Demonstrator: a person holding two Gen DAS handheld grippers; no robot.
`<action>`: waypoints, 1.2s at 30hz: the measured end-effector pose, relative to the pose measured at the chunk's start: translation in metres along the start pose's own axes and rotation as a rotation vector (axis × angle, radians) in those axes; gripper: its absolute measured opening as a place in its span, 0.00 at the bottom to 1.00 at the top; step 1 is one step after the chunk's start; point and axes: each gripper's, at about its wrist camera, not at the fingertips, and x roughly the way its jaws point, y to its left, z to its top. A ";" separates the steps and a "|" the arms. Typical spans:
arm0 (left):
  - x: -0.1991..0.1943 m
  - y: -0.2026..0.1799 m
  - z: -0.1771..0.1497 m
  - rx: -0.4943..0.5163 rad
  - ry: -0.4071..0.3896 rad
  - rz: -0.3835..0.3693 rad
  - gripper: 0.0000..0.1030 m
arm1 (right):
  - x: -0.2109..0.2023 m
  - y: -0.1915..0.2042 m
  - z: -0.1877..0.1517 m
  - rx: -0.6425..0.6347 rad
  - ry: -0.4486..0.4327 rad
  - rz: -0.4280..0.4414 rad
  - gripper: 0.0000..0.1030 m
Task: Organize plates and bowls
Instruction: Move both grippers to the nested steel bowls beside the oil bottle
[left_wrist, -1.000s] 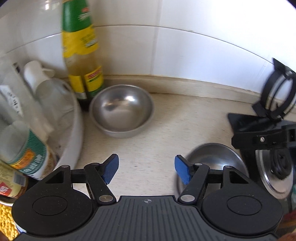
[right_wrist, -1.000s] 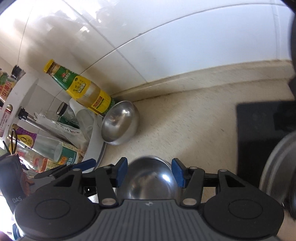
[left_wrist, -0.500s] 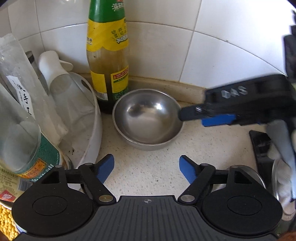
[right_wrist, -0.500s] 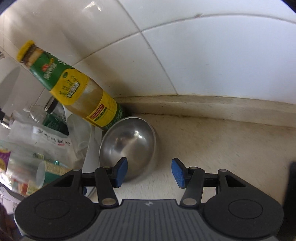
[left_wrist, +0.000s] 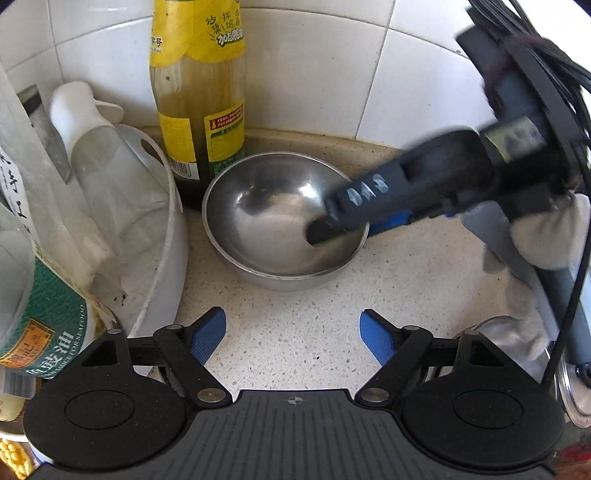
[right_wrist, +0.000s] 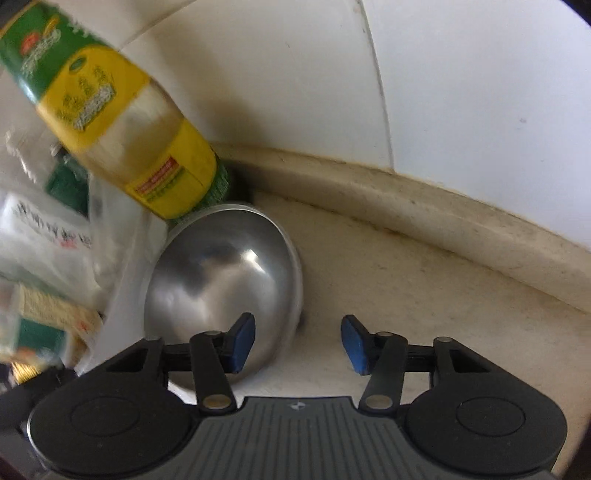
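A steel bowl (left_wrist: 273, 221) sits upright on the speckled counter in the corner, against a tall yellow-labelled bottle (left_wrist: 199, 92). My right gripper (left_wrist: 364, 230) reaches in from the right and is open, one finger inside the bowl and the other outside, with the right rim between them. The right wrist view shows the same: the bowl (right_wrist: 221, 280) lies under the left finger, and my right gripper (right_wrist: 297, 341) straddles its rim without closing. My left gripper (left_wrist: 293, 336) hovers open just in front of the bowl, holding nothing.
A white round rack (left_wrist: 173, 229) full of bottles and bags crowds the bowl's left side. The tiled wall (left_wrist: 314, 74) closes the back. Another steel rim (left_wrist: 487, 323) and a metal lid (left_wrist: 576, 391) peek out at the lower right, beside a gloved hand (left_wrist: 546, 236).
My right gripper left the nearer steel bowl and swung left to the corner bowl, now straddling its rim. My left gripper moved in closer to that same bowl.
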 end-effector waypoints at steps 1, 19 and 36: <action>0.001 0.000 0.001 -0.003 -0.001 0.000 0.82 | -0.002 -0.002 -0.001 -0.016 0.008 -0.023 0.50; -0.004 -0.018 0.023 0.004 -0.037 -0.059 0.86 | -0.048 -0.042 -0.023 -0.056 0.065 -0.134 0.53; 0.042 -0.048 0.039 0.126 -0.018 0.047 0.63 | -0.032 -0.044 -0.023 0.012 0.023 -0.040 0.53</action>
